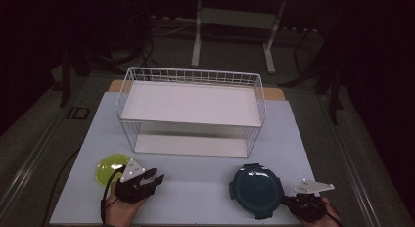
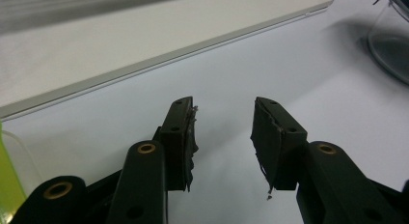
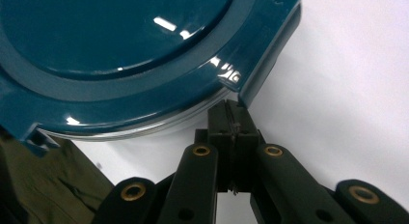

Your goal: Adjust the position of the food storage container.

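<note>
- Right gripper view: right tongs point(image 3: 232, 119) pressed together, tips at the teal lidded container point(image 3: 120, 50) rim, seemingly nudging it; next, probably toward the wire basket point(image 1: 191, 75).
- Left tongs point(image 1: 152, 179) spread, empty, left of the container.

The high view was dim, the room behind nearly black, and the white bench point(image 1: 195, 188) the brightest area. Overhead light left small glare streaks on the teal lid point(image 3: 120, 35). Nearby tool arms looked soft.

Glossy teal plastic lid point(image 3: 120, 50); white wire basket point(image 1: 191, 109), probably metal.
</note>
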The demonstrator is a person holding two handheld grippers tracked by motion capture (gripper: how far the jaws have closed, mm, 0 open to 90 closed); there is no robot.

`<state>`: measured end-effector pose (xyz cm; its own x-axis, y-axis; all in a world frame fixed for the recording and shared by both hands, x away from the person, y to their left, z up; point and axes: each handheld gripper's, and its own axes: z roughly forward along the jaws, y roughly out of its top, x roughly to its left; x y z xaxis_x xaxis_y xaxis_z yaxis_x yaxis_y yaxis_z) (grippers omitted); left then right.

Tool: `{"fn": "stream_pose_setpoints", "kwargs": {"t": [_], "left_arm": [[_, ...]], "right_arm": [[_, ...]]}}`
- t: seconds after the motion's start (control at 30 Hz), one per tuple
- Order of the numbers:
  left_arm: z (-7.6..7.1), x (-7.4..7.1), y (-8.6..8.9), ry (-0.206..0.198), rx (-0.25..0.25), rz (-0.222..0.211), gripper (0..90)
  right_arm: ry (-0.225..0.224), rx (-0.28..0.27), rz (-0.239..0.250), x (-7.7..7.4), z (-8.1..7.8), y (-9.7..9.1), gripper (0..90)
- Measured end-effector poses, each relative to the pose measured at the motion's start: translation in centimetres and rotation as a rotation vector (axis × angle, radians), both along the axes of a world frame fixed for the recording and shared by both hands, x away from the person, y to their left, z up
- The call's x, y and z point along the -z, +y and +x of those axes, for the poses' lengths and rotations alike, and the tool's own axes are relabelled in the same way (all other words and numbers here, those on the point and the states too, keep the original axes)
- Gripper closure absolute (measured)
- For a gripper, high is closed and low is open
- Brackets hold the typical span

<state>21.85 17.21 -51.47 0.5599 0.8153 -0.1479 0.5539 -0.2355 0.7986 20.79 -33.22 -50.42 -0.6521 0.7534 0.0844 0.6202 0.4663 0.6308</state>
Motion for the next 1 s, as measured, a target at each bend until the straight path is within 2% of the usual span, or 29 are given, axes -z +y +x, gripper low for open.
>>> {"fn": "stream_pose_setpoints", "kwargs": {"t": [0.13,0.2,0.23,0.27,0.37,0.4,0.53,0.63,0.73,0.83,1.0], "left_arm": [[0.0,0.0,0.0,-0.002,0.002,0.002,59.9],[0.0,0.0,-0.1,-0.003,0.002,0.000,60.0],[0.0,0.0,0.0,-0.003,0.002,0.000,60.0],[0.0,0.0,0.0,-0.002,0.001,0.001,60.0],[0.0,0.0,0.0,0.000,0.001,0.002,60.0],[0.0,0.0,0.0,0.000,0.001,0.002,60.0],[0.0,0.0,0.1,-0.002,-0.002,0.000,60.0],[0.1,0.1,0.2,-0.001,-0.005,-0.002,60.0],[0.1,0.1,0.1,-0.001,-0.007,-0.002,59.8],[0.1,0.1,0.2,-0.003,-0.010,-0.003,59.7],[0.1,0.1,0.5,-0.002,-0.018,-0.007,59.6]], "right_arm": [[0.002,-0.012,-0.004,0.1,0.5,1.2,89.8],[0.006,-0.043,-0.019,0.5,1.2,3.4,89.8],[0.006,-0.043,-0.019,0.5,1.2,3.4,89.8],[0.004,-0.058,-0.010,0.9,1.6,5.1,89.8],[-0.002,-0.096,-0.017,1.4,2.5,7.8,89.7],[-0.002,-0.096,-0.017,1.4,2.5,7.8,89.7],[-0.022,-0.112,-0.052,1.4,3.8,10.5,89.8],[-0.026,-0.119,-0.050,1.4,4.7,11.8,89.8],[-0.042,-0.140,-0.069,1.4,5.6,13.9,89.8],[-0.060,-0.144,-0.073,1.6,6.3,15.4,89.8],[-0.068,-0.146,-0.067,1.5,6.8,15.8,89.4]]}}
